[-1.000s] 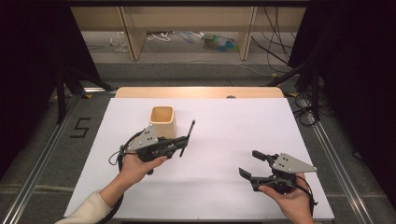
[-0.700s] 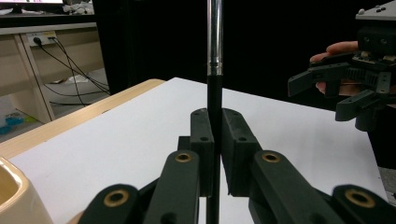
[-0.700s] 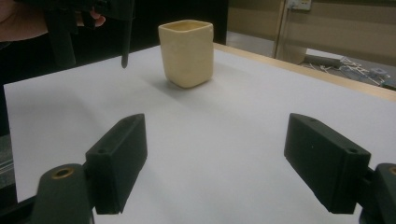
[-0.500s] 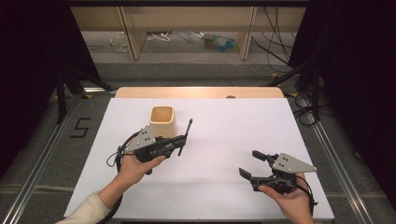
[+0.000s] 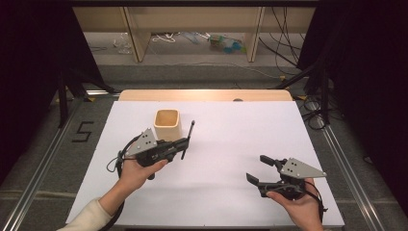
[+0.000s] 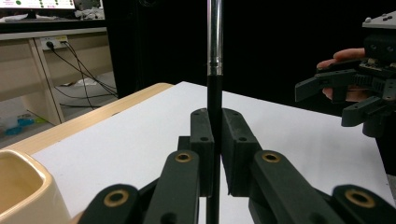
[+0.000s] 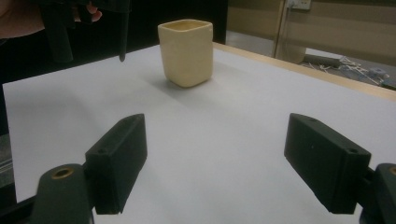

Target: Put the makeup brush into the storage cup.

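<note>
Cup [image 5: 167, 124] stands empty; left hand-held gripper [image 5: 184, 144] clamps pen [image 5: 188, 138], right hand-held gripper [image 5: 259, 168] gapes apart

Overhead view; two low tool views

Both grippers, the left gripper [image 5: 184, 144] and the right gripper [image 5: 258, 169], are showing black bodies with grey three-cornered plates dotted with screws. Brass-coloured pivot pins are glinting on the black jaws. The person is wearing a cream sleeve [image 5: 89, 217] on the left arm, and black cables are trailing from each gripper.
</note>
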Demonstrator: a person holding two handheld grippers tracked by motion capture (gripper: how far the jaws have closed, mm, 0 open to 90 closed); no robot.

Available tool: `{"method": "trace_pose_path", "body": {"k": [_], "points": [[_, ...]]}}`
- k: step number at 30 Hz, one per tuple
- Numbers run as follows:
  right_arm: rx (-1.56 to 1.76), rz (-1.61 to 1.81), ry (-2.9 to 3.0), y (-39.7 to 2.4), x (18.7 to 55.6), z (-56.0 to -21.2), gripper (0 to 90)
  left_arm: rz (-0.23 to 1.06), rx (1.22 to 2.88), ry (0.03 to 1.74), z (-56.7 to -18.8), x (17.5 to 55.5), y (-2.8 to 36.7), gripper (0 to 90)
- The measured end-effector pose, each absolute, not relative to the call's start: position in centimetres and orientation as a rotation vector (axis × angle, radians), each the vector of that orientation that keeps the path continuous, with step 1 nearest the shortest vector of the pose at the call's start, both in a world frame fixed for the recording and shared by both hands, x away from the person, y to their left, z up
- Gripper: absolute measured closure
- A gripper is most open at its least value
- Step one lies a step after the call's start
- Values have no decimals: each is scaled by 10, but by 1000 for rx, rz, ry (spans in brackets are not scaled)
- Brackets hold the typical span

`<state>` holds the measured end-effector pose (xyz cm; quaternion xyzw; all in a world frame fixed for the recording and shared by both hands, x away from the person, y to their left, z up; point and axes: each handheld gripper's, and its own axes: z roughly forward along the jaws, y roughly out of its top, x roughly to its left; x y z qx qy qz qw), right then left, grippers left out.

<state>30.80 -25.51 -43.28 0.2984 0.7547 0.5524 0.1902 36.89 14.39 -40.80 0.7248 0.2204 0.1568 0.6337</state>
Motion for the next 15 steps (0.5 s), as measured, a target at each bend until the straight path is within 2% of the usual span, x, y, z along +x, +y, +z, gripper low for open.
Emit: {"method": "trace_pose_path", "body": {"k": [15], "points": [[838, 1552, 2117, -255, 308, -433, 223, 376, 1642, 521, -407, 369, 150, 836]]}}
